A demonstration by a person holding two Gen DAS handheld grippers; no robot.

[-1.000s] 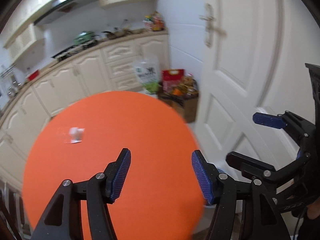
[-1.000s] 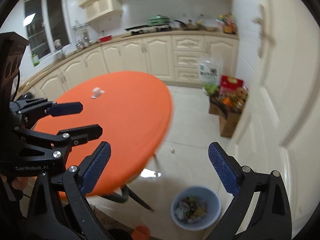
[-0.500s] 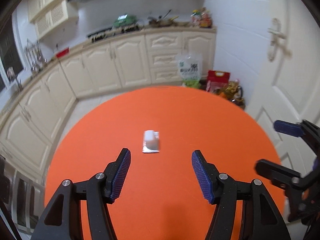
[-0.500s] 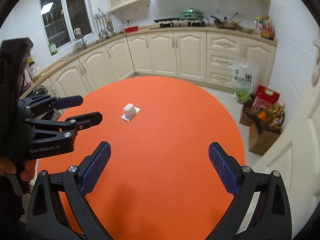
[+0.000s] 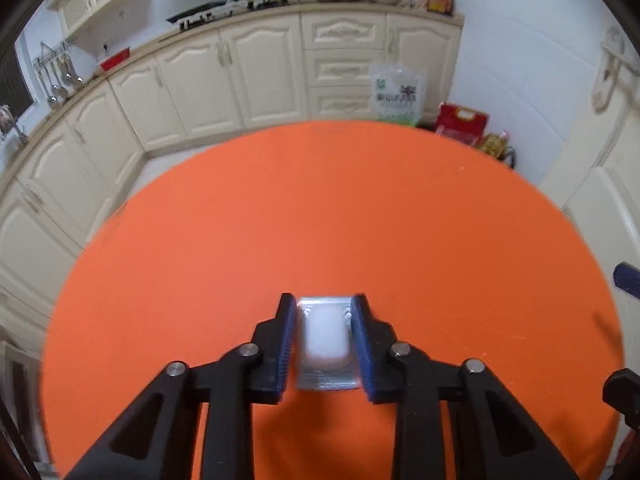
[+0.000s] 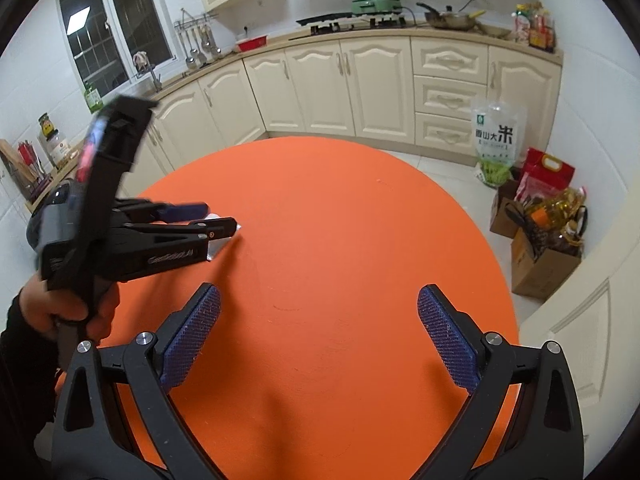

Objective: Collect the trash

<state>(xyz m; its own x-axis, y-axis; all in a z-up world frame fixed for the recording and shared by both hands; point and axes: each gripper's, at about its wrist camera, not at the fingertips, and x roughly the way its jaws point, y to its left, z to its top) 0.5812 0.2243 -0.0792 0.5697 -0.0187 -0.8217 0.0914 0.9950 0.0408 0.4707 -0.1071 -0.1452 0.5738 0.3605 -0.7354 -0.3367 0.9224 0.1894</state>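
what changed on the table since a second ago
The left gripper swung in over the orange table, and its jaws have just been closing around the white packet, now between the pads. The right gripper also came over the table. It stays open and empty; the packet is still on the table.

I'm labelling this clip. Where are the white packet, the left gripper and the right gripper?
white packet (image 5: 323, 340): left wrist view, on its bulging middle.
left gripper (image 5: 323, 308): left wrist view, midway between fingertips.
right gripper (image 6: 318, 298): right wrist view, midway between fingertips.
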